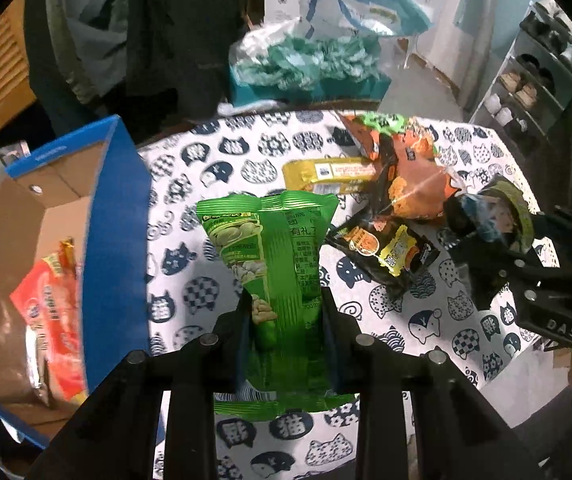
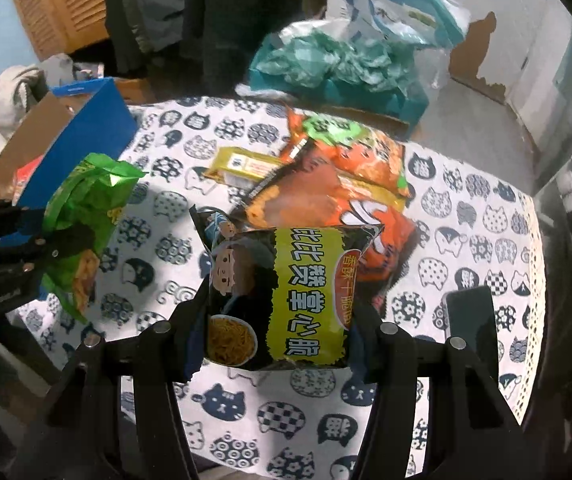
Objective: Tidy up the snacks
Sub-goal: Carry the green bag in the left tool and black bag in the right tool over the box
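1. A cluttered room: a tabletop (image 2: 466,216) under a white cloth printed with navy cat faces, a teal box of crumpled plastic bags (image 2: 338,64) behind its far edge, a metal shelf rack (image 1: 534,76) at far right.
2. The left gripper (image 1: 286,320) is clenched on a glossy green snack bag (image 1: 274,264), held clear of the cloth near the tabletop's left edge. The bag's long axis runs straight out along the fingers, its crimped top seal pointing away toward the far edge.
3. The right gripper (image 2: 278,320) grasps a black-and-yellow noodle snack bag (image 2: 282,296), lifted over the middle of the tabletop. The bag lies crosswise between the fingers, its printed yellow band running front to back, one crimped end pointing left.
4. Both grippers reach forward at table height, side by side, left one close to the box wall; in the left wrist view the right one (image 1: 482,248) shows at the right with its bag.
5. An open cardboard box with blue outer walls (image 1: 114,240) stands at the left edge, holding a shiny red-orange packet (image 1: 54,320).
6. On the cloth toward the far edge: a flat yellow bar-shaped pack (image 1: 326,176), a large crinkled orange bag (image 2: 326,192) overlapping it, and a small black pouch (image 1: 386,252) just in front.
7. A dark flat phone-like slab (image 2: 472,320) lies near the right edge.
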The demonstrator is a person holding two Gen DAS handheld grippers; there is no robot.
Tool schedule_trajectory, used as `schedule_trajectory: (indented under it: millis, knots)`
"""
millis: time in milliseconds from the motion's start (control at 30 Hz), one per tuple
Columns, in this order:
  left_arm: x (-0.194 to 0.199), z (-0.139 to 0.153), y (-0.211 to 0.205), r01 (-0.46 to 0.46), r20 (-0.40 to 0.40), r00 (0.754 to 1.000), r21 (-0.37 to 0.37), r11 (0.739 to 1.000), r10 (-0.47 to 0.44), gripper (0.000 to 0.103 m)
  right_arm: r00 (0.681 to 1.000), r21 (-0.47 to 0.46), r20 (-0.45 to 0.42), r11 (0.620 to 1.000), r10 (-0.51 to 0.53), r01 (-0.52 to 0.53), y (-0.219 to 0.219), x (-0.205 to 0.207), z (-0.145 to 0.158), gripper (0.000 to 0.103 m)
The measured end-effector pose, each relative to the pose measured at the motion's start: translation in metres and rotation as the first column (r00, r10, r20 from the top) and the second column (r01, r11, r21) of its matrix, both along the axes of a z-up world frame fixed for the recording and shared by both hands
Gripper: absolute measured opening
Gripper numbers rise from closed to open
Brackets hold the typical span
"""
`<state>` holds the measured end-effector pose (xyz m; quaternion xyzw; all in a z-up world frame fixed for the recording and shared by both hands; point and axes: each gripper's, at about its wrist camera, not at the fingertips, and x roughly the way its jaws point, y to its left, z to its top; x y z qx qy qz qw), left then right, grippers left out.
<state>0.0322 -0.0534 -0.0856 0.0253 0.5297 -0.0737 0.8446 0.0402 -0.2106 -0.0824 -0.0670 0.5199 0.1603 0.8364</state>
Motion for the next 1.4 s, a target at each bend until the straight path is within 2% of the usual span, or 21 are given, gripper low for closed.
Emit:
schedule_trajectory:
  millis: [200, 633, 1067, 1400]
  knots:
    - [-0.006, 0.019, 0.018, -0.02, 0.034, 0.999, -0.017, 1.0, 0.021, 0.03, 1.0, 0.029, 0.015, 0.999, 0.019, -0.02, 0.016, 0.001, 0.013, 0.056]
    - [-0.017, 0.048, 0.056, -0.082, 0.133, 0.988, -0.003, 0.997, 0.082, 0.03, 0.996, 0.068, 0.06, 0.996, 0.059, -0.063, 0.058, 0.012, 0.038, 0.056]
    - [-0.031, 0.056, 0.101, -0.152, 0.175, 0.973, -0.011, 0.988, 0.152, 0.03, 0.988, 0.093, 0.087, 0.986, 0.13, -0.138, 0.117, 0.02, 0.055, 0.056]
    - [-0.038, 0.047, 0.146, -0.235, 0.159, 0.958, -0.031, 0.971, 0.237, 0.03, 0.977, 0.104, 0.09, 0.973, 0.195, -0.204, 0.171, 0.027, 0.06, 0.056]
